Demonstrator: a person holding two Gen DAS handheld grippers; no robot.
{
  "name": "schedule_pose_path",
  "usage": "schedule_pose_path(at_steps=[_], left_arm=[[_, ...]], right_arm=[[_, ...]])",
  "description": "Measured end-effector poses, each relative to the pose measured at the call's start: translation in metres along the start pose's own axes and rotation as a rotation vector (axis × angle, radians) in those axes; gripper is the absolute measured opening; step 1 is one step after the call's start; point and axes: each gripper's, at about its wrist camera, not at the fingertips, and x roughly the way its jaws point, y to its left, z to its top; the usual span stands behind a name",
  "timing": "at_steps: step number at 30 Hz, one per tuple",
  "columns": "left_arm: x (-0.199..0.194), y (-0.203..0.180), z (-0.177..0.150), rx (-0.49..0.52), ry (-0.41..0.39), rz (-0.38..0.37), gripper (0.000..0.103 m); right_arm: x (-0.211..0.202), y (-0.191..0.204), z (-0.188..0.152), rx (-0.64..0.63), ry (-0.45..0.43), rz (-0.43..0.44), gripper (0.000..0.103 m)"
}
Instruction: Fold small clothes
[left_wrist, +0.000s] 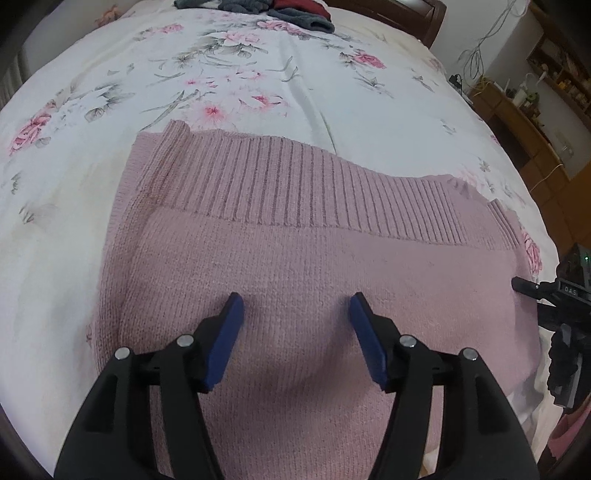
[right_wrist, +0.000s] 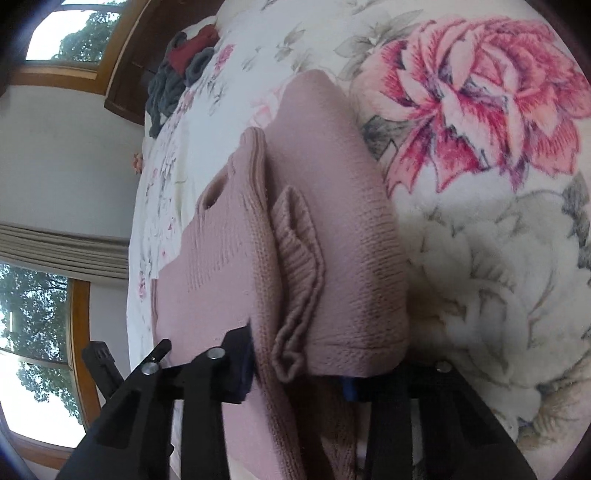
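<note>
A pink knit sweater lies folded on the flowered bedsheet, its ribbed hem toward the far side. My left gripper hovers open just above the sweater's middle, with nothing between its blue pads. In the right wrist view, the sweater shows stacked folded layers and a ribbed cuff. My right gripper is at the sweater's edge, open wide, with the thick layers lying between its fingers. The fabric mostly hides its right finger.
A pile of grey and dark red clothes sits at the far end of the bed. A wooden headboard, windows and a curtain lie beyond. Wooden shelves and cables stand to the right of the bed.
</note>
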Motion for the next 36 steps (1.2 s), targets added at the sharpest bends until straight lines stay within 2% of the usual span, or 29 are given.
schedule_pose_path(at_steps=[7, 16, 21, 26, 31, 36], left_arm=[[0.002, -0.003, 0.0, 0.021, 0.007, 0.023, 0.06], [0.003, 0.001, -0.003, 0.01, -0.015, -0.003, 0.062], [-0.006, 0.0, -0.001, -0.003, -0.014, -0.015, 0.062], [-0.024, 0.005, 0.002, -0.048, -0.052, -0.057, 0.063], [-0.039, 0.01, 0.006, -0.057, -0.074, -0.071, 0.064], [-0.048, 0.019, 0.009, -0.077, -0.087, -0.085, 0.064]], right_arm=[[-0.001, -0.001, -0.002, -0.004, 0.0, -0.025, 0.032], [0.001, 0.011, -0.001, 0.0, 0.006, -0.066, 0.032], [-0.001, 0.045, 0.004, -0.055, 0.003, -0.142, 0.029], [-0.007, 0.099, 0.006, -0.165, 0.008, -0.235, 0.028], [0.002, 0.162, -0.005, -0.318, 0.024, -0.319, 0.028], [0.023, 0.206, -0.019, -0.417, 0.05, -0.365, 0.028]])
